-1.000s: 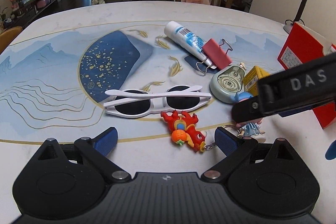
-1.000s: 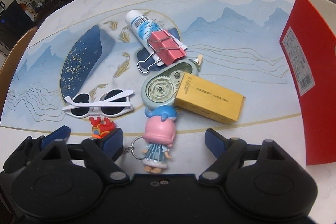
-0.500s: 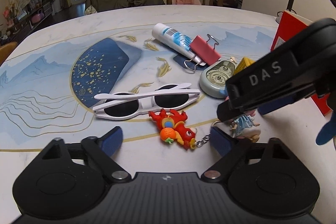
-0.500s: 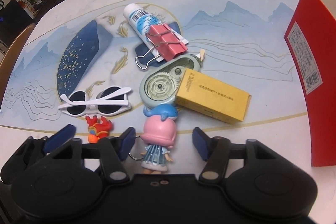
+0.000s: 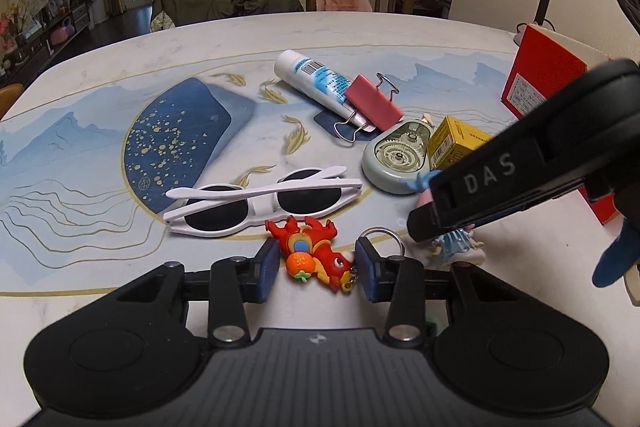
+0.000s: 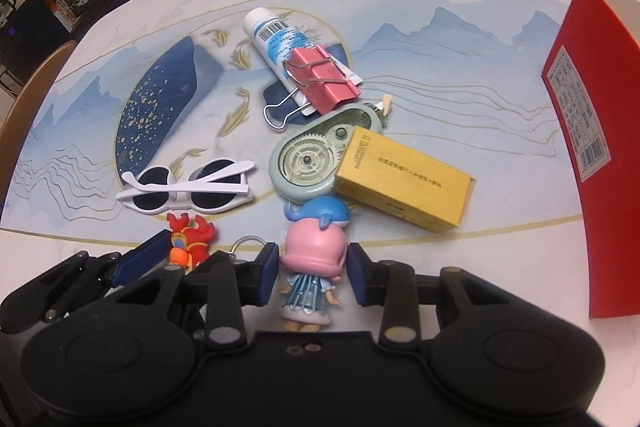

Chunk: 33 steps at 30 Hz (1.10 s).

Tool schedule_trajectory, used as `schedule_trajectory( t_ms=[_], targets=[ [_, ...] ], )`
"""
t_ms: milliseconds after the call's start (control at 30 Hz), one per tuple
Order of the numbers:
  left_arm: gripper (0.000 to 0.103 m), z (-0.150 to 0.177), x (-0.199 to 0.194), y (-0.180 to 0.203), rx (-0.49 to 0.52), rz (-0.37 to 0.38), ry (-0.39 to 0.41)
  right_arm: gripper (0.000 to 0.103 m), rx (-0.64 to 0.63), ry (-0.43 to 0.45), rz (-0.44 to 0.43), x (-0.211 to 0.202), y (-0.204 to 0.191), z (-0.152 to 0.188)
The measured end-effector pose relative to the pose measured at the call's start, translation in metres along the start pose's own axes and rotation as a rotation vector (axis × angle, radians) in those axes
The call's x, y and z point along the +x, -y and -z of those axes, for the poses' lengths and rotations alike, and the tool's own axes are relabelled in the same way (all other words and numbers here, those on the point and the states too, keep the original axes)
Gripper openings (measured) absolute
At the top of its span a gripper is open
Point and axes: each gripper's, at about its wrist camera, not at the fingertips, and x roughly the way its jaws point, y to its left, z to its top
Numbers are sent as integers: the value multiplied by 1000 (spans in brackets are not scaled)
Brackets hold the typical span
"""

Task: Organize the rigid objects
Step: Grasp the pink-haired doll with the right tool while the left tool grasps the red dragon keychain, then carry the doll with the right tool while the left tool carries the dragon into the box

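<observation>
Alignment first: each toy sits square between its own gripper's pads, so neither hand has to shift sideways before the lift.

Left gripper: I've got it narrow and closing, jaws straddling the red dragon keychain. Toy lies flat on the table, long axis slanted across the gap, head and chain end at the right pad, tail end toward the left pad. Pads look at or nearly at contact; I can't confirm a firm pinch. Its key ring trails off to the right, just outside the right pad, next to the other toy.

Right gripper: also narrow and closing, around the pink-haired figure with the blue whale on its head. Figure lies on its back, long axis along the line the gripper points, head away from me, feet toward the camera. Pads flank the pink hair on both sides, a thin gap showing each side, so I'd call it not yet clamped.

Crowding is the risk I see. The whale cap sits right by the yellow box and the round tape dispenser, and the two grippers are side by side. White sunglasses lie just beyond the dragon. My call: lift straight up, left hand minding the dangling ring.
</observation>
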Motion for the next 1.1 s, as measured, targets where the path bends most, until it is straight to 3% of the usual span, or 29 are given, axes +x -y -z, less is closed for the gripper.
schedule_trajectory(
  t_ms=[233, 600, 1100],
  targets=[
    [40, -1, -5, -5, -55, 30, -24, 35, -5, 17, -31, -25, 12, 11],
    [40, -14, -44, 4, -97, 70, -6, 35, 23, 94, -91, -80, 50, 23],
    [40, -65, -98, 65, -68, 159, 44, 35, -4, 147, -123, -159, 118, 11]
  ],
)
